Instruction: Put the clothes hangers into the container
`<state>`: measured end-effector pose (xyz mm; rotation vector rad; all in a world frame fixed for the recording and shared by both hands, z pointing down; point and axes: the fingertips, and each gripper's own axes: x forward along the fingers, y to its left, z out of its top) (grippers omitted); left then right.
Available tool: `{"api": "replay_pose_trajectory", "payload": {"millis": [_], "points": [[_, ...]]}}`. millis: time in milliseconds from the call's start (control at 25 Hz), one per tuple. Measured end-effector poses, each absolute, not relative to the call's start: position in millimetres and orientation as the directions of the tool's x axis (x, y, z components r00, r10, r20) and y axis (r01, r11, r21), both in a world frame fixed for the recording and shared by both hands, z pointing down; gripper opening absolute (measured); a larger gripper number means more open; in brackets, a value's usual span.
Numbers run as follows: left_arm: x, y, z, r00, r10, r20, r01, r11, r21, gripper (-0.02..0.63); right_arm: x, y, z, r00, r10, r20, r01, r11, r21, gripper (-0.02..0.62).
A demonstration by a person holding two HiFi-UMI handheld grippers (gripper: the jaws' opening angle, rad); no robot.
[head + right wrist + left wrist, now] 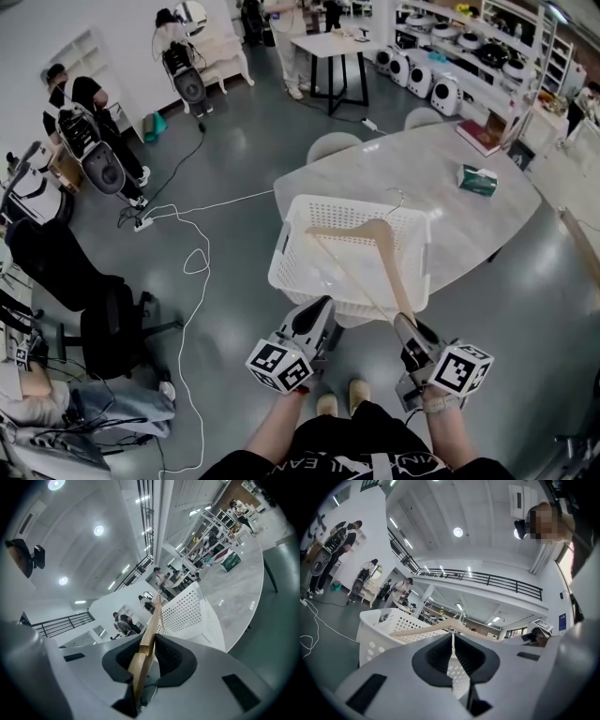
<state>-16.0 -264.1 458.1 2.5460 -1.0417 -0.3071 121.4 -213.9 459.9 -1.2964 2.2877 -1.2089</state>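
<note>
A white perforated basket point(300, 211) stands on the near edge of the grey oval table point(441, 159). A wooden hanger point(380, 246) with a metal hook lies slanted over the basket's open top. My right gripper point(405, 321) is shut on the end of one hanger arm, just outside the basket's near rim. In the right gripper view the wood point(152, 620) runs out from between the jaws toward the basket point(187, 611). My left gripper point(323, 305) sits at the basket's near wall with its jaws closed point(453, 641) and nothing seen between them. The hanger point(426, 628) and basket point(377, 630) show beyond it.
A green tissue box point(478, 179) and a stack of books point(478, 136) lie on the table's far side. Two grey chairs point(333, 145) stand behind the table. A black office chair point(94, 309) and a white cable point(192, 262) are on the floor to the left. People stand farther off.
</note>
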Motion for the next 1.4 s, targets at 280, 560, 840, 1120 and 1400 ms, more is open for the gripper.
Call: {"api": "replay_pose_trajectory", "payload": {"millis": [280, 560, 840, 1120, 1400], "points": [[-24, -271, 461, 0.684, -0.728, -0.048, -0.649, -0.637, 0.416, 0.021, 113, -230, 465, -0.586, -0.780, 0.219, -0.641, 0.281, -0.714, 0.069], [-35, -274, 462, 0.665, -0.746, -0.039, -0.668, -0.618, 0.415, 0.021, 108, -243, 470, -0.582, -0.767, 0.270, -0.696, 0.298, -0.653, 0.071], [-40, -274, 466, 0.655, -0.755, -0.031, -0.678, -0.605, 0.418, 0.021, 104, -254, 474, -0.589, -0.756, 0.284, -0.699, 0.301, -0.649, 0.071], [-43, -276, 464, 0.647, -0.762, -0.031, -0.683, -0.597, 0.420, 0.021, 100, -259, 475, -0.586, -0.749, 0.309, -0.727, 0.318, -0.608, 0.071], [-39, -278, 465, 0.653, -0.757, -0.034, -0.677, -0.604, 0.420, 0.021, 94, -261, 474, -0.607, -0.731, 0.312, -0.729, 0.357, -0.583, 0.071]]}}
